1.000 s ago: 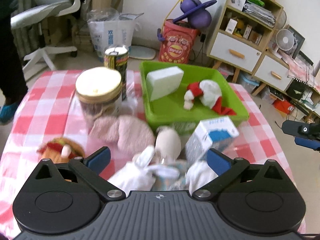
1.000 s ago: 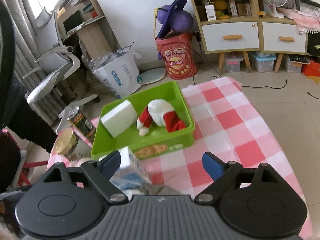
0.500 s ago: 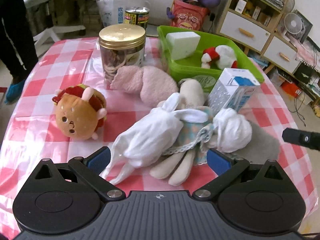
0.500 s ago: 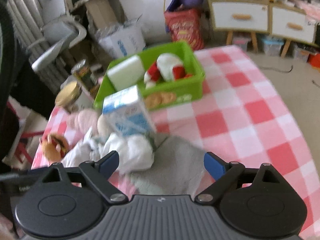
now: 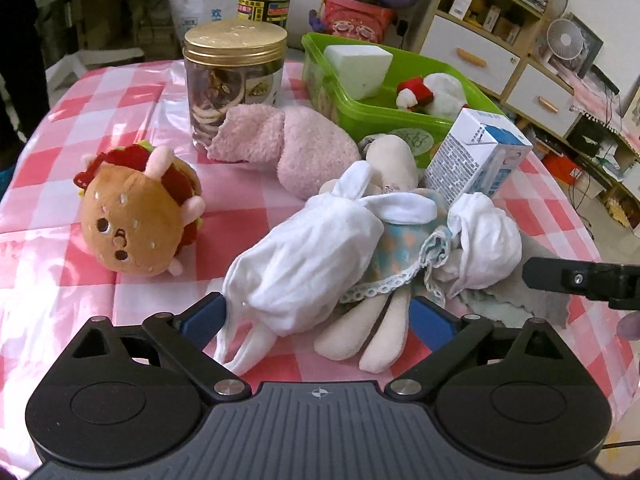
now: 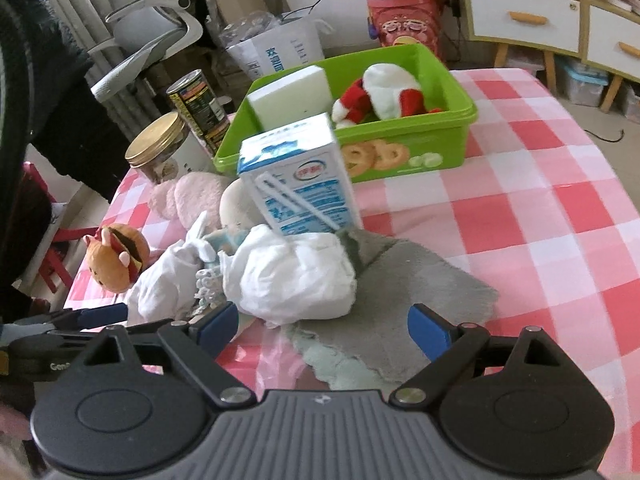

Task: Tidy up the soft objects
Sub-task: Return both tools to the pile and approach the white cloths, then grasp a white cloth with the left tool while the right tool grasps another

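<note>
A rag doll in white and teal clothes [image 5: 344,248] lies on the checked table, with my open, empty left gripper [image 5: 316,320] just in front of its legs. A hamburger plush [image 5: 136,216] lies to its left and a pink fuzzy sock [image 5: 296,144] behind it. A green bin [image 5: 360,108] at the back holds a white sponge [image 5: 356,66] and a red-and-white Santa plush [image 5: 432,90]. My right gripper [image 6: 322,326] is open and empty over a grey cloth [image 6: 400,312], close to the doll's white bundle [image 6: 292,276].
A milk carton [image 6: 300,180] stands between the doll and the bin. A gold-lidded jar [image 5: 234,80] and a tin can [image 5: 264,6] stand at the back left. Beyond the table are an office chair, bags and a shelf unit with drawers.
Both grippers pulled back and down toward the near side of the table. The doll, hamburger plush and grey cloth came fully into view. Nothing on the table moved.
</note>
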A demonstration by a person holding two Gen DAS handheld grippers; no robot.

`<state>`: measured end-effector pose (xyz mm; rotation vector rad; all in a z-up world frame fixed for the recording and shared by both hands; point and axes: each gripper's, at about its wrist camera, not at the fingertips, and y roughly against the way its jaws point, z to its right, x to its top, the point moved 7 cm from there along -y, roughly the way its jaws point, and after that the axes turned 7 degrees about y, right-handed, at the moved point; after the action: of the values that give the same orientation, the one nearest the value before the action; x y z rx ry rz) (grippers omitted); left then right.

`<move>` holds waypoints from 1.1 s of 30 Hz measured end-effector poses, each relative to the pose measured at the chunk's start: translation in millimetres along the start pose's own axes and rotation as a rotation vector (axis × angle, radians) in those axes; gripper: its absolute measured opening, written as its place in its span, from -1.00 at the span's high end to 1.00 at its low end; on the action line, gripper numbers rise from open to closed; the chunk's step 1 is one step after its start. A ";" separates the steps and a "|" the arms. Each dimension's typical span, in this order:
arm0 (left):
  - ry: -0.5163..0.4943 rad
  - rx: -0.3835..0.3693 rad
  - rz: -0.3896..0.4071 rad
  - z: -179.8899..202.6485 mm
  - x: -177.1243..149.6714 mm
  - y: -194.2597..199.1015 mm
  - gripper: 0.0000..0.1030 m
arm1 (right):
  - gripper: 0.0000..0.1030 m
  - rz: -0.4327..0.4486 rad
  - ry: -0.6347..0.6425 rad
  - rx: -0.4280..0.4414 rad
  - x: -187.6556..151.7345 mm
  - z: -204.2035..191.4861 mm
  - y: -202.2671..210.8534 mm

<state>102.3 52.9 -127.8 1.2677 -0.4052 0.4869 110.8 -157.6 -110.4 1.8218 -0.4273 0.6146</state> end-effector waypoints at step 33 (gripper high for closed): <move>0.115 0.000 0.037 -23.2 10.7 0.3 0.57 | 0.92 0.032 -0.097 0.075 3.5 -1.8 -24.6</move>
<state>111.6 76.8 -127.6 1.2270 -0.3317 0.5881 127.1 -147.9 -126.5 1.9253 -0.5055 0.5721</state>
